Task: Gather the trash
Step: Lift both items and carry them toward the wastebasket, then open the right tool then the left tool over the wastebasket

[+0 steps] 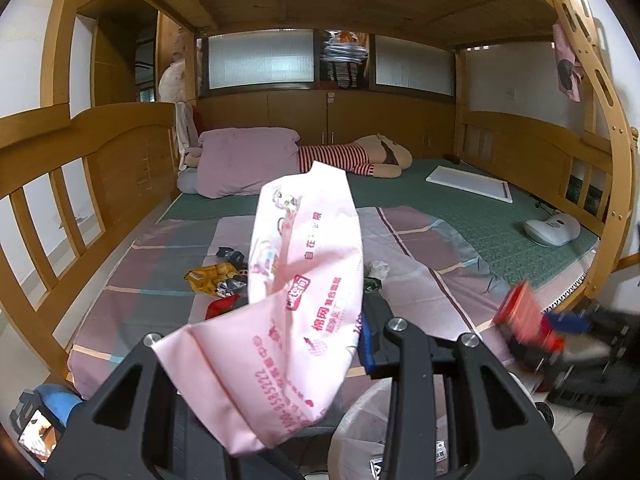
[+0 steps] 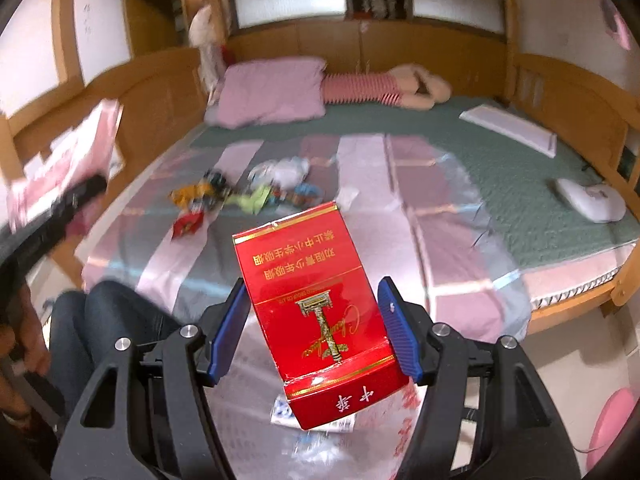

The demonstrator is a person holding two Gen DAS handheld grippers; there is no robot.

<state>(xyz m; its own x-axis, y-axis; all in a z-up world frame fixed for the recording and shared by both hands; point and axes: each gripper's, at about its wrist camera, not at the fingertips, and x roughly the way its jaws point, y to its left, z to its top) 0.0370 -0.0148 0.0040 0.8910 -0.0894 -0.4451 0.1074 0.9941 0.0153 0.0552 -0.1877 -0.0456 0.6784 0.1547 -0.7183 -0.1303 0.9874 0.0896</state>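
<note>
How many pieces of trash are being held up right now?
2. A pink wrapper is in the left gripper, and a red cigarette pack is in the right gripper. More wrappers lie on the bed, some perhaps hidden.

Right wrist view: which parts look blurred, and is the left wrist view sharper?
Right wrist view: the red cigarette pack in the right gripper is sharp, while the wrappers on the bed and the pink bag at the left edge smear. Left wrist view: mostly sharper, with readable print on the pink bag; only the red pack at the right is smeared.
</note>
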